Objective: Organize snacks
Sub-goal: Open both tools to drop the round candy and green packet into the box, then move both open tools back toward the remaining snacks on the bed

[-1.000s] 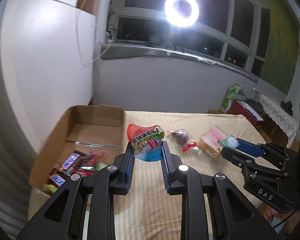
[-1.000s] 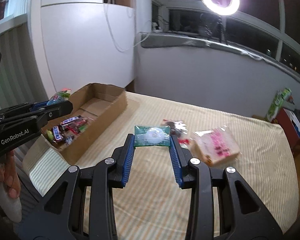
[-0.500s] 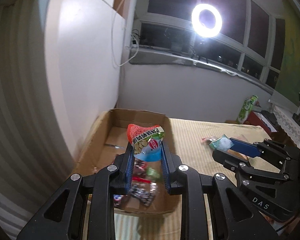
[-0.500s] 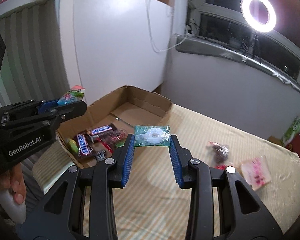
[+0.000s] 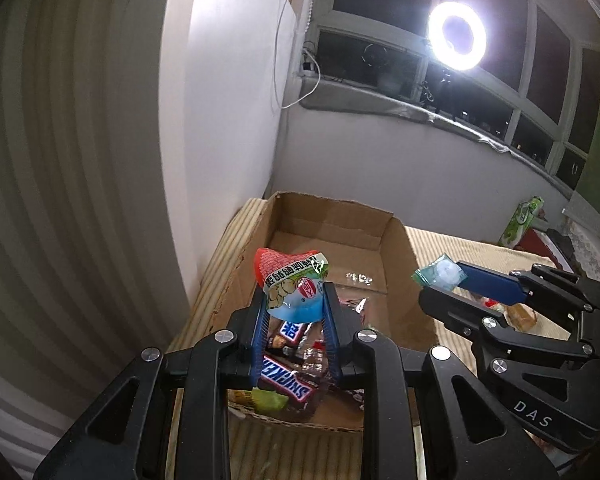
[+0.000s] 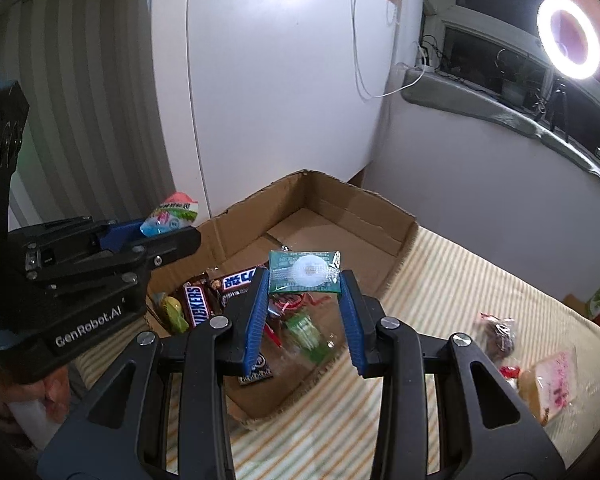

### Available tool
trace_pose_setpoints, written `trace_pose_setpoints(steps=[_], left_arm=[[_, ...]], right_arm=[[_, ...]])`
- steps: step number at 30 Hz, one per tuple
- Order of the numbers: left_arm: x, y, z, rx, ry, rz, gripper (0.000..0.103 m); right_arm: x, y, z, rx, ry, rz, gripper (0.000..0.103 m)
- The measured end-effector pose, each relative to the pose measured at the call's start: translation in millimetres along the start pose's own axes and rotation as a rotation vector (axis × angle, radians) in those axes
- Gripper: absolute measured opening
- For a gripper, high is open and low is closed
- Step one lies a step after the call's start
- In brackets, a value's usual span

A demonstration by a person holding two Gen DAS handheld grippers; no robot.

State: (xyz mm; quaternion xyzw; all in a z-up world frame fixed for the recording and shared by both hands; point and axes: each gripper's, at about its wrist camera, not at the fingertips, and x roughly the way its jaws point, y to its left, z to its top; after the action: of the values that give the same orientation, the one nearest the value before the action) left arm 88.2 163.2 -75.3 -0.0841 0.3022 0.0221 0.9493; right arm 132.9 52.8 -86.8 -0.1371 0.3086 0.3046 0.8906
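Note:
My left gripper is shut on a red, green and blue snack pouch and holds it above the near end of the open cardboard box. My right gripper is shut on a green flat snack packet and holds it over the box. The box holds Snickers bars and other wrapped sweets. Each gripper shows in the other's view: the right one with its packet, the left one with its pouch.
The box lies at the left end of a striped tablecloth, beside a white wall panel. A dark wrapped snack and a pink bagged pastry lie on the cloth to the right. A green carton stands far right.
Both grippers have carried their snacks left, from over the cloth to over the box. Both stay shut on their loads.

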Motion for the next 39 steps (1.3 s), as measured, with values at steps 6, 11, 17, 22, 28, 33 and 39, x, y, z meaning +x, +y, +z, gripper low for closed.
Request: trace_pose_setpoints(steps=[6, 11, 17, 22, 28, 33, 39], left_arm=[[11.9, 8.6, -3.8, -0.019, 0.030, -0.005, 0.023], [15.6, 7.5, -5.7, -0.010, 0.035, 0.032, 0.043], [12.3, 11.1, -5.8, -0.019, 0.031, 0.049, 0.051], [6.6, 6.9, -5.4, -0.006, 0.017, 0.051, 0.055], [-3.5, 0.5, -3.4, 0.006, 0.000, 0.047, 0.056], [-10.5, -4.7, -2.7, 0.013, -0.012, 0.044, 0.057], [-14.7, -11.0, -2.4, 0.025, -0.021, 0.046, 0.060]], right_arm=[[13.9, 0.3, 1.1, -0.004, 0.001, 0.011, 0.046], [11.8, -10.8, -3.0, 0.020, -0.005, -0.014, 0.056], [5.3, -20.0, -7.3, 0.044, -0.007, -0.028, 0.056], [-3.0, -19.2, -10.0, 0.045, -0.010, -0.033, 0.056], [-16.2, -21.4, -12.1, 0.053, -0.023, -0.045, 0.056], [-25.5, -23.0, -14.8, 0.061, -0.028, -0.054, 0.056], [-33.2, -26.5, -17.7, 0.067, -0.036, -0.061, 0.056]])
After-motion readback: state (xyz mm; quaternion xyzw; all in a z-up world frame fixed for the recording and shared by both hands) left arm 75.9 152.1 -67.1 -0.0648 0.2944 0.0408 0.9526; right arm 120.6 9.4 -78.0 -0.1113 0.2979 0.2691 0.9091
